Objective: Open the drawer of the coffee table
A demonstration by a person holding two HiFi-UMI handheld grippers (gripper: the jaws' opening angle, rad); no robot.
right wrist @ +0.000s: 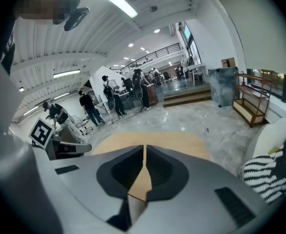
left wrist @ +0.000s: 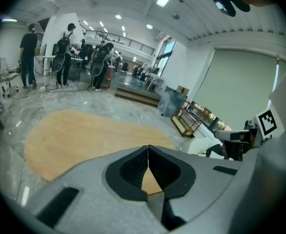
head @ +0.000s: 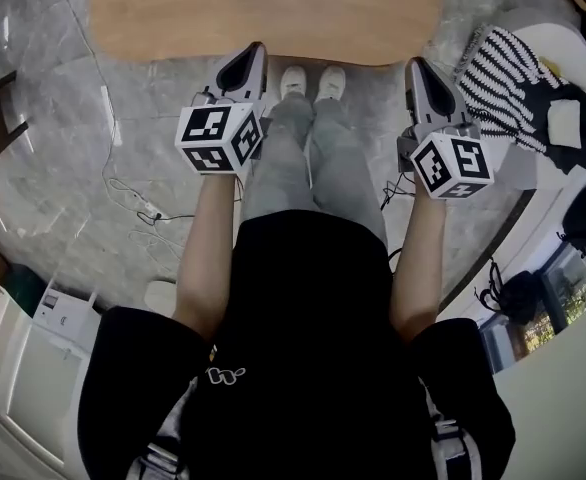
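Coffee table (head: 263,8) ahead of left tool (head: 256,50), right tool (head: 416,66)

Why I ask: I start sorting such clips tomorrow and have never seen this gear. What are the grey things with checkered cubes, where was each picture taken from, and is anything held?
There is no robot: a standing person holds a two-jaw tool in each hand. The head view looks down from the person's head and shows the left gripper and right gripper, each carrying a marker cube, above the person's white shoes. The other two pictures come from cameras riding on those grippers, looking along the jaws. Ahead stands the coffee table, its oval wooden top bare where visible; no drawer shows from these angles. A black-and-white striped cushion lies on a white seat to the right. Both pairs of jaws are closed on nothing.
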